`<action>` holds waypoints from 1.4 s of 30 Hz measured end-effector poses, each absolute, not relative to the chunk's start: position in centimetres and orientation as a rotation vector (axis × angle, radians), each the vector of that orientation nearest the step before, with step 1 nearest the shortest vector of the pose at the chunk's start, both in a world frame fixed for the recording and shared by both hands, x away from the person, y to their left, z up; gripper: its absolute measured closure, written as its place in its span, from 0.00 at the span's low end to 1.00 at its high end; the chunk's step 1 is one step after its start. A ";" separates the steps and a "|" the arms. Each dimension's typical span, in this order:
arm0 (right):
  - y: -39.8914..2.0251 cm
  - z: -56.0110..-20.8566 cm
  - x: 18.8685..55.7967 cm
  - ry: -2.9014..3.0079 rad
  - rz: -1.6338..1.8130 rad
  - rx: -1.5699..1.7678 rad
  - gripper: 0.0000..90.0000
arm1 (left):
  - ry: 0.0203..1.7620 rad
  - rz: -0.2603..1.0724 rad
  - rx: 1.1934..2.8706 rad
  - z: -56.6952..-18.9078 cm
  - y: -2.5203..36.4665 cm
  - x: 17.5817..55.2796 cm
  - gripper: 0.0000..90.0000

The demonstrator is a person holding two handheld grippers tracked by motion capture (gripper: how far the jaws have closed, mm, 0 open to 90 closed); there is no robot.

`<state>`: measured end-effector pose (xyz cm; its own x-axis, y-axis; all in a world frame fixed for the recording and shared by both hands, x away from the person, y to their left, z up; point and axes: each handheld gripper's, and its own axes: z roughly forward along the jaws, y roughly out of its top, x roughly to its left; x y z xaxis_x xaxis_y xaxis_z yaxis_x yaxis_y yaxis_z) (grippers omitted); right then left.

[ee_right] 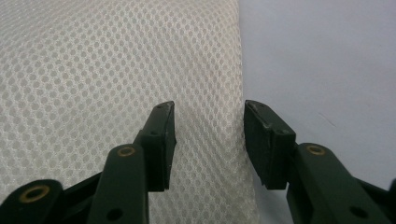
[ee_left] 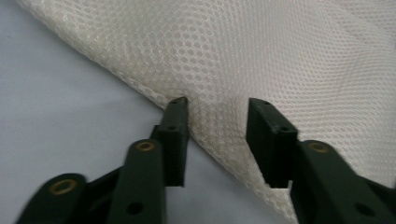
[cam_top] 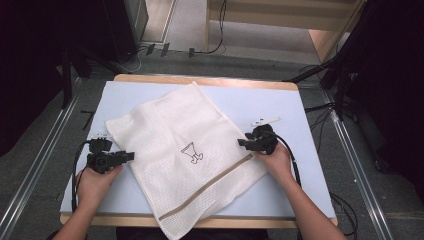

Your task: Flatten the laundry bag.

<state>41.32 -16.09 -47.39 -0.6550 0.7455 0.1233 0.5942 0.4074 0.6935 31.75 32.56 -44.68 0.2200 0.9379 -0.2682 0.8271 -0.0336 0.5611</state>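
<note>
High view shows a white mesh laundry bag (cam_top: 185,150) lying flat and askew on the pale blue surface (cam_top: 280,100). The left hand-held gripper (cam_top: 131,156) and right hand-held gripper (cam_top: 241,142) each straddle a bag edge, jaws apart, not yet pinching.

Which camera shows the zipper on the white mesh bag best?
The high view: the zipper runs as a tan diagonal stripe across the near end of the mesh bag. The left and right gripper views show close-up mesh at the bag's edges, no zipper.
</note>
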 end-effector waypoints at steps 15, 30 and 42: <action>-16.4 -46.1 40.7 2.490 1.069 1.245 0.92 | 1.521 0.166 1.868 -43.4 33.0 34.9 0.97; -19.0 -46.1 37.5 2.449 1.089 1.322 0.92 | 1.438 0.125 1.916 -43.9 31.0 41.1 0.97; -18.4 -46.9 35.1 2.482 1.052 1.326 0.91 | 1.420 0.103 1.970 -44.3 29.9 45.0 0.97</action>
<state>35.09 -18.36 -46.89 -0.6026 0.7740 0.1946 0.6781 0.3680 0.6363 45.05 29.94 -44.27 0.3972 0.8599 -0.3207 0.8047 -0.1582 0.5723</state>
